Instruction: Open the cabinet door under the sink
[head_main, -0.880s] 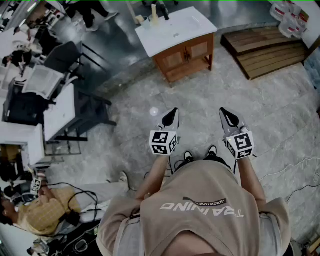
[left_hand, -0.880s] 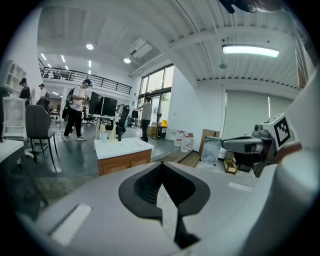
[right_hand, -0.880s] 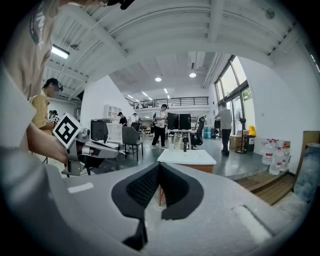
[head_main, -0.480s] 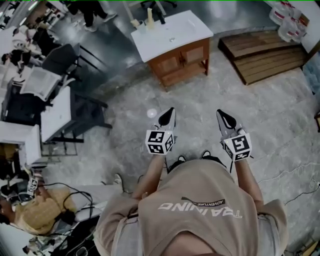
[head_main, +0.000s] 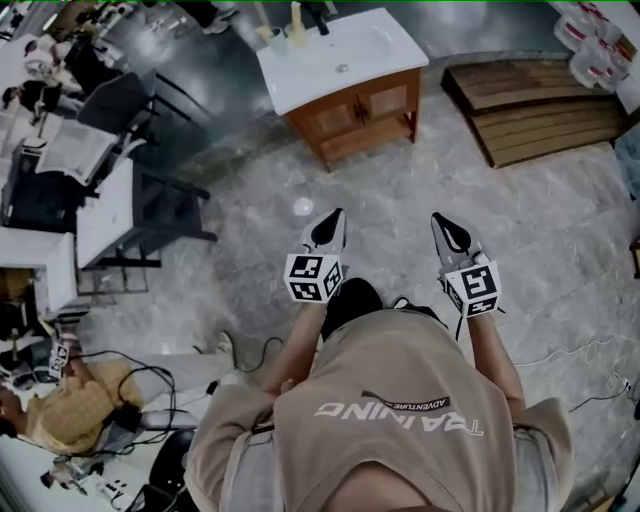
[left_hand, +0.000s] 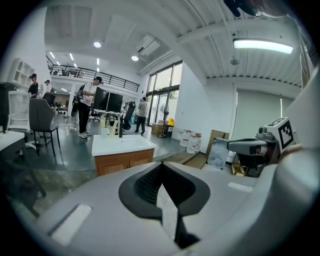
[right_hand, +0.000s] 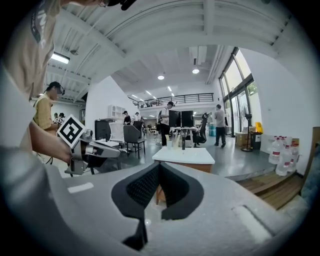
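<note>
Sink cabinet (head_main: 352, 112): stood on the grey stone floor (head_main: 560, 230) at the far side of the head view, well apart from both grippers. Appeared straight ahead in both gripper views.
Cabinet doors (head_main: 365, 108): two wooden doors side by side under the white sink top (head_main: 335, 50). Both lay flush with the front, shut and untouched.
Left gripper (head_main: 330, 222): held in the air over the floor, pointed toward the cabinet and tipped slightly down. Touched nothing.
Left fingers (left_hand: 145, 185): closed tip to tip, with nothing between them.
Right gripper (head_main: 452, 232): held beside the left one and apart from it, aimed the same way. Touched nothing.
Right fingers (right_hand: 142, 187): met at the tips, closed, gripping nothing. Showed a strip of the cabinet's wood through the slit below the tips.
Items on sink top: a few small containers (head_main: 295, 25) stood at the back edge; type not made out.
Wooden platform (head_main: 535, 100): lay on the floor to the right of the cabinet, apart from it.
Water bottles (left_hand: 190, 142): grouped on the floor by the white wall, beyond the cabinet.
Bench (head_main: 100, 215): white, at the left edge, with a dark chair (head_main: 160, 215) just beside it.
Seated person (head_main: 75, 425): sat at lower left, well clear of the cabinet.
</note>
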